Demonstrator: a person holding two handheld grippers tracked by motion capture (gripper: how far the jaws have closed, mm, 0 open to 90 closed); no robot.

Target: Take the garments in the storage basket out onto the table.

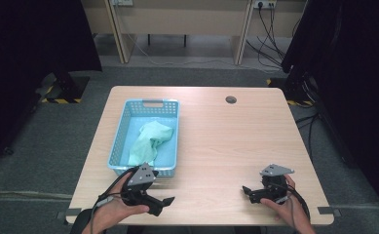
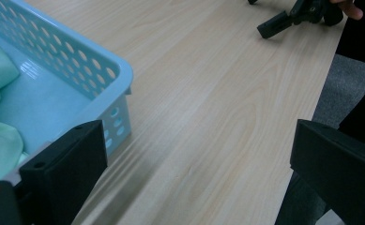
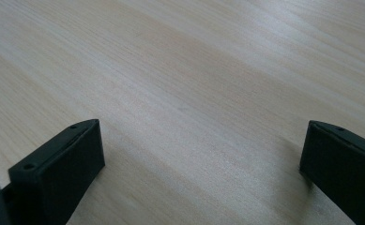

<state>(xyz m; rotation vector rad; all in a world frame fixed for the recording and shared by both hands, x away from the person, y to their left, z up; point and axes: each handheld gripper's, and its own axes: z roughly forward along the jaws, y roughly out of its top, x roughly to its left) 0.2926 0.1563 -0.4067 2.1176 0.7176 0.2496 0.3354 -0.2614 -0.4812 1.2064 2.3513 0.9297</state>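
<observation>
Two tongs, my left tongs (image 1: 163,204) and right tongs (image 1: 248,191), rest wide open, empty, on the table (image 1: 226,141). Beside the left, a blue basket (image 1: 123,122) holds a green cloth (image 1: 148,141).

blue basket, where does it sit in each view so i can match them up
High view: the blue basket stands left of centre on the table, with a green cloth inside.
Left gripper view: upper left, its near corner beside the left jaw.
Right gripper view: bare wood between open jaws.
Shared landmark: the light wood tabletop.
</observation>
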